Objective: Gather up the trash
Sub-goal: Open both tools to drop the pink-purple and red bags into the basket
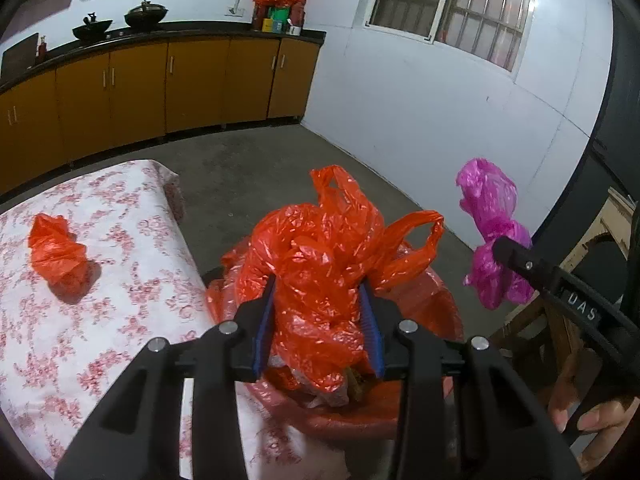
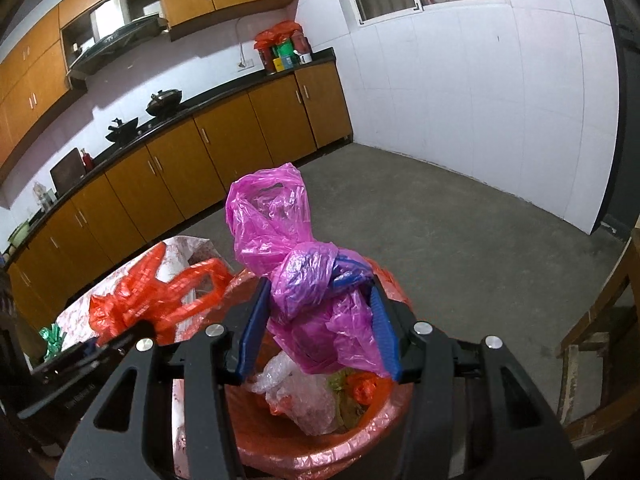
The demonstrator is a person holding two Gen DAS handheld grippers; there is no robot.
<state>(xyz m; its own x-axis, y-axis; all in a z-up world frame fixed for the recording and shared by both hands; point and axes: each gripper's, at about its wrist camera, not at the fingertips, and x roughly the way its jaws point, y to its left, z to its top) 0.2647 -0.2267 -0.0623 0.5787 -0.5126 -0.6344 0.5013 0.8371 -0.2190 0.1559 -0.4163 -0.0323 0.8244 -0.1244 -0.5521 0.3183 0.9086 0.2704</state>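
Crumpled orange bag [image 1: 320, 264] is clamped in the left gripper [image 1: 320, 320] jaws and knotted magenta bag [image 2: 304, 280] in the right gripper [image 2: 320, 328] jaws, both held just above the red-lined bin [image 2: 320, 440], which is seen to hold clear film and scraps already. Neither bag is dropped yet, so the task is judged partway done. One more crumpled orange bag on the tabletop [image 1: 56, 252] is left on the floral tabletop [image 1: 120, 320] beside the bin, uncollected
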